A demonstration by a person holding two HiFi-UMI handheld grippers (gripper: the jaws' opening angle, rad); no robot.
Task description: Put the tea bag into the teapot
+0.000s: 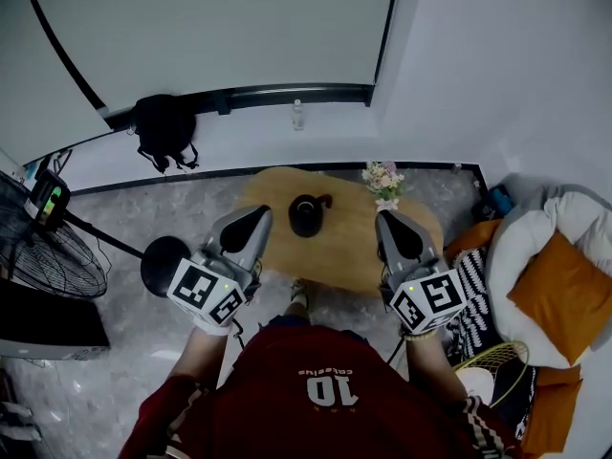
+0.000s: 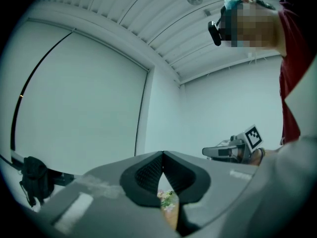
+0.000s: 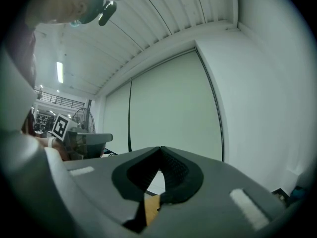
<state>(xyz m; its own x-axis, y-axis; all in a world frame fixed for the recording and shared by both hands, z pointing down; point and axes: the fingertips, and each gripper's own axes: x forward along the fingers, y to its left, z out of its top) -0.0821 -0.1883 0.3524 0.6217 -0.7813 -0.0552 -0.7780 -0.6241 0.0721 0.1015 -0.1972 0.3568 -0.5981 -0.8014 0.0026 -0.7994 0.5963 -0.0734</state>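
Note:
A black teapot (image 1: 306,215) stands near the middle of a low wooden table (image 1: 349,256). I see no tea bag in any view. In the head view my left gripper (image 1: 258,216) is held above the table's left edge, shut and empty. On the other side of the teapot, my right gripper (image 1: 385,220) hangs over the table's right part, also shut with nothing in it. Both point upward and away: the left gripper view shows closed jaw tips (image 2: 162,153) against the wall, and the right gripper view shows the same (image 3: 160,150).
A small bunch of flowers (image 1: 383,180) stands at the table's far right. A black bag (image 1: 164,122) and a bottle (image 1: 297,115) sit on the ledge by the wall. A fan (image 1: 48,256) stands at left, and an orange cushion (image 1: 559,295) lies on white seating at right.

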